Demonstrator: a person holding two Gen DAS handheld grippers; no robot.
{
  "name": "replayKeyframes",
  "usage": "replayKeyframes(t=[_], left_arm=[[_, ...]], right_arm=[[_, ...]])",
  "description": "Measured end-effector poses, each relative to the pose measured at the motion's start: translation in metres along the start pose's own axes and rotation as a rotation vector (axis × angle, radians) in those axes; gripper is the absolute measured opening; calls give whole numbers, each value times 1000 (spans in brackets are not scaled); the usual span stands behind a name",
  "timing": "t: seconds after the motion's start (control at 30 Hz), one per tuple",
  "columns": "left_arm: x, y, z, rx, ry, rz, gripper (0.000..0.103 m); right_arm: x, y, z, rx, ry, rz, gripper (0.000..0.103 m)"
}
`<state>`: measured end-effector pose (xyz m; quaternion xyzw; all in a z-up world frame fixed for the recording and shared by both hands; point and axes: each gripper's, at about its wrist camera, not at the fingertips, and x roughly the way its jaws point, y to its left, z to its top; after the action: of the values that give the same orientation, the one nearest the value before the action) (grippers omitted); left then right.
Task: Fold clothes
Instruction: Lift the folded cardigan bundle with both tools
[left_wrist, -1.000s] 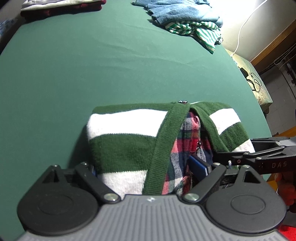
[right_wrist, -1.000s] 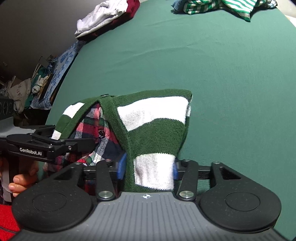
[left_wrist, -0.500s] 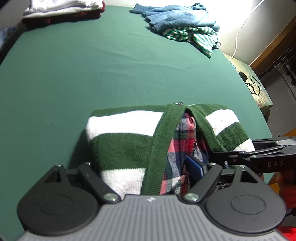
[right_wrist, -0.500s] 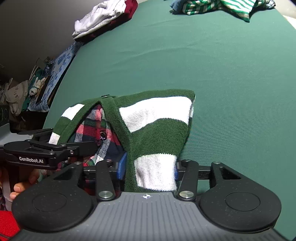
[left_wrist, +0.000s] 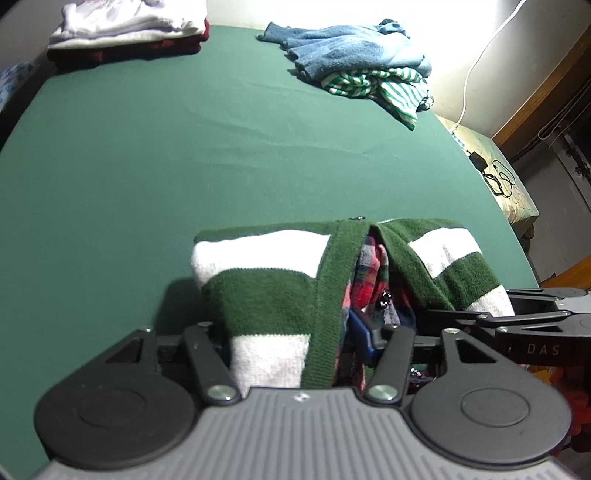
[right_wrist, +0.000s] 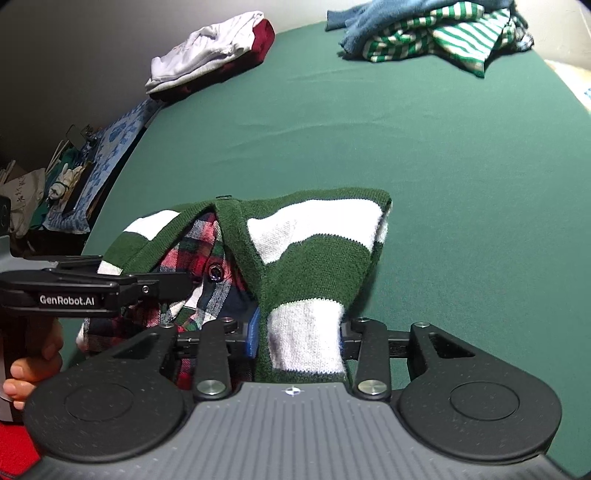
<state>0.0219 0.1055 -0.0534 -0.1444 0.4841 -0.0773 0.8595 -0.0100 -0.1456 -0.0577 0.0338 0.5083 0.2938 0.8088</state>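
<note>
Both pairs of fingers are closing on the folded green-and-white striped cardigan (left_wrist: 266, 295) at the near edge of the green bed sheet (left_wrist: 184, 155): the left gripper (left_wrist: 291, 339) squeezes the near left part, with a blue pad (left_wrist: 360, 334) against the plaid shirt (left_wrist: 369, 280) tucked inside. Over on the other side, the right gripper (right_wrist: 299, 332) pinches the white band at the near right part, while the loose blue and striped clothes (left_wrist: 365, 66) and a folded stack (left_wrist: 129, 33) sit at the far edge.

Green bed (left_wrist: 184, 155): folded stack (left_wrist: 129, 33), clothes heap (left_wrist: 362, 66), striped cardigan (left_wrist: 266, 288).
</note>
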Motion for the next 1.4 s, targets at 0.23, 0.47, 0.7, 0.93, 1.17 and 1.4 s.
replayKeyframes(t=[0.23,0.47,0.7,0.93,1.17,1.4], left_arm=[[5,5,5,-8,15,-7,61],[-3,22,1,-116,16,-100,91],[-10,40,-9,-207,-1,-93,77],[3,27,-17,-201,15,-61,71],[5,17,-19,-205,-5,-20,65],[-7,-5,-19,-186,-49,39,43]], right_arm=[[7,0,4,-5,-14,-8,38],[10,-20,4,46,29,55,53],[14,-30,6,56,92,121,57],[16,-17,6,-53,88,115,64],[19,-13,1,-94,42,117,71],[16,-18,4,-42,34,115,40]])
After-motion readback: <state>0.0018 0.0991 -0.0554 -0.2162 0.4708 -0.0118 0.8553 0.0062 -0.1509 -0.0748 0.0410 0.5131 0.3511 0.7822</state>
